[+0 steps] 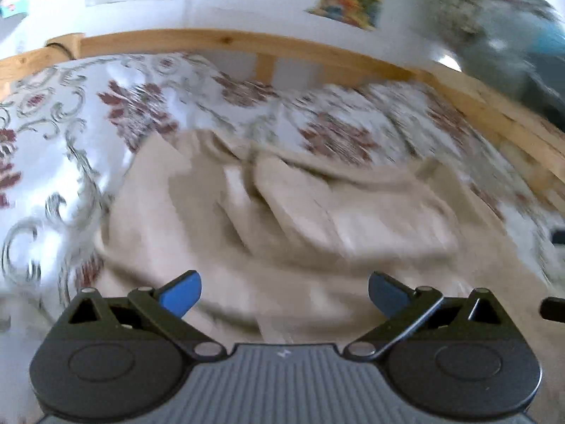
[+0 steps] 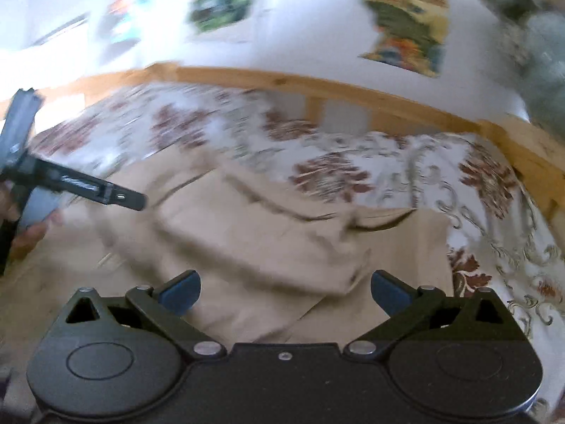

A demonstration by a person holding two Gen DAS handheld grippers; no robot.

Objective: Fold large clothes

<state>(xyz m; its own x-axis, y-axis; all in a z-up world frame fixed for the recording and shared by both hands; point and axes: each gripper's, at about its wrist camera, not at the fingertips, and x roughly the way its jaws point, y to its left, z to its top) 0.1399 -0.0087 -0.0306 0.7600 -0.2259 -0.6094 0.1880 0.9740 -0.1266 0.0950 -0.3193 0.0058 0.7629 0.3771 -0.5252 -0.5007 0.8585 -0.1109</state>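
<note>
A large beige garment (image 1: 300, 219) lies rumpled and partly folded over itself on a floral bedspread (image 1: 134, 106). It also shows in the right wrist view (image 2: 265, 233). My left gripper (image 1: 284, 293) is open and empty, held over the garment's near part. My right gripper (image 2: 285, 291) is open and empty, over the garment's near right part. The left gripper's body (image 2: 70, 180) shows at the left of the right wrist view, above the garment's left side. Both views are motion-blurred.
A wooden bed rail (image 1: 247, 46) runs along the far side of the bed and round the right (image 2: 512, 141). Behind it is a white wall with colourful posters (image 2: 406, 17). A grey-blue bundle (image 1: 512, 46) sits at the far right.
</note>
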